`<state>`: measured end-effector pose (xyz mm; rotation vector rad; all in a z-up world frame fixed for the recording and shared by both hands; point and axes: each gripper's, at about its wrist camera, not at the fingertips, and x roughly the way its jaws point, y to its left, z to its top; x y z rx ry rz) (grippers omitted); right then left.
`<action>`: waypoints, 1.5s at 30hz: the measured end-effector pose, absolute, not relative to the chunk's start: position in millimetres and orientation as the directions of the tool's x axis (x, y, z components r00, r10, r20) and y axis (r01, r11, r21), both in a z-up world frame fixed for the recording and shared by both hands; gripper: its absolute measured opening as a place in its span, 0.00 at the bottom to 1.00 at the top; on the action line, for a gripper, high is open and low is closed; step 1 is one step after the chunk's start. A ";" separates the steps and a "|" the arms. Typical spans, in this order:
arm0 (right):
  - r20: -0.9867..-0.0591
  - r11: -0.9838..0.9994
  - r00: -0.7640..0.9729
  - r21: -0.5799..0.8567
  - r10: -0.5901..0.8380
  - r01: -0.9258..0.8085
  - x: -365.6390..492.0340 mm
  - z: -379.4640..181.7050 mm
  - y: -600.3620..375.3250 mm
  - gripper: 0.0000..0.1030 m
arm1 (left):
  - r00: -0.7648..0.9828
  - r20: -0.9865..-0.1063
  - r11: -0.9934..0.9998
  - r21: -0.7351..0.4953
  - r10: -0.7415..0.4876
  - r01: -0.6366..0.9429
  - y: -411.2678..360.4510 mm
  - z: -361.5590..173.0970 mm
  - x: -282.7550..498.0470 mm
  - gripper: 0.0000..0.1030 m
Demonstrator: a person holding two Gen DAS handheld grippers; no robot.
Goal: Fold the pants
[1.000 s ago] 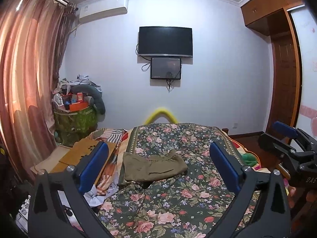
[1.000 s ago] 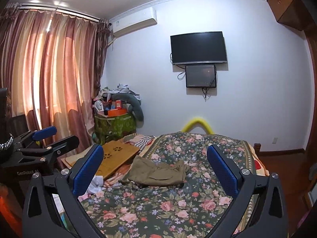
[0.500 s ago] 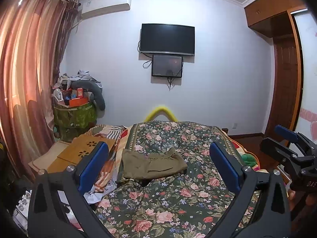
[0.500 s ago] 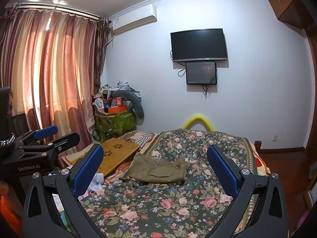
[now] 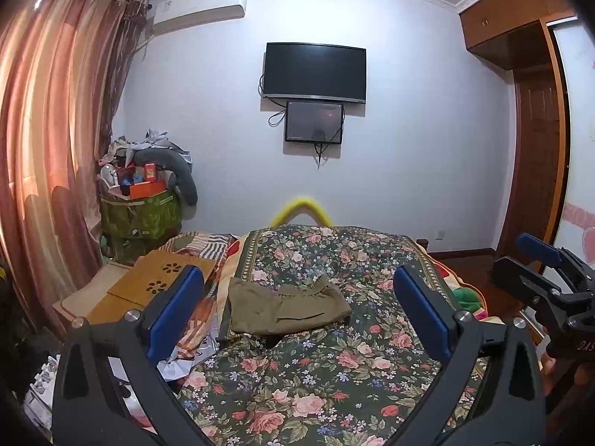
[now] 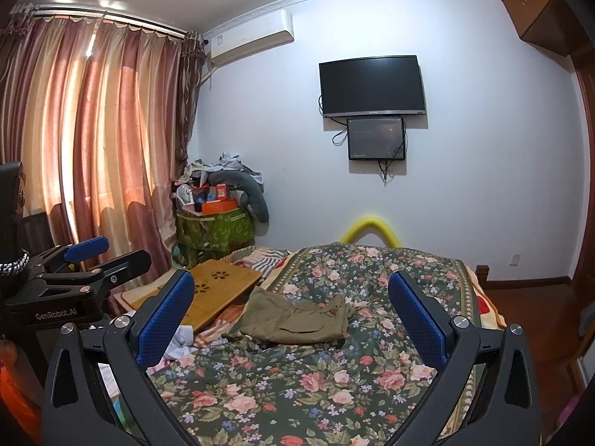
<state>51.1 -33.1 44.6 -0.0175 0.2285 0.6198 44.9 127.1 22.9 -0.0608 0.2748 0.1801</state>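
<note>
Overhead, both grippers were held above the near end of the bed, clear of the cloth. Left gripper [image 5: 297, 308]: blue-padded fingers [image 5: 174, 308] spread wide apart, nothing between them. Right gripper [image 6: 292, 314]: likewise spread wide, blue pads [image 6: 416, 319] apart, holding nothing. Each gripper was visible in the other's camera: the right one at the right edge of the left wrist view, the left one at the left edge of the right wrist view.

Olive-green pants [image 5: 286, 306] lay in a folded, slightly rumpled bundle on the dark floral quilt [image 5: 334, 371] covering the bed, toward its left side and well beyond both grippers. In the right wrist view the pants [image 6: 297, 316] showed a gathered waistband at the far edge and one flap raised at the left corner.

Beside the bed on the left sat a light wooden lap tray with flower-shaped cut-outs [image 6: 219, 290], with striped bedding [image 5: 200, 245] behind it. A green storage bag piled with clothes and boxes [image 5: 141, 215] stood in the corner by the pink curtains [image 6: 93, 148]. A black wall-mounted television [image 5: 314, 70] hung above a smaller dark screen [image 5: 314, 122]. A yellow foam arch [image 6: 370, 228] rose at the far end of the bed.
</note>
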 end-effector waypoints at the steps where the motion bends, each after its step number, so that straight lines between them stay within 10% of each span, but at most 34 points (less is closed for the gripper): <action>1: -0.218 0.815 0.789 0.052 0.574 -0.578 50.8 44.6 -33.0 1.00 | 0.946 -0.275 0.982 -0.035 0.169 -0.186 126.9 23.0 44.9 1.00; 45: -0.200 0.824 0.800 0.093 0.566 -0.559 49.4 46.3 -41.4 1.00 | 0.956 -0.263 0.991 -0.017 0.127 -0.136 113.2 26.8 45.9 1.00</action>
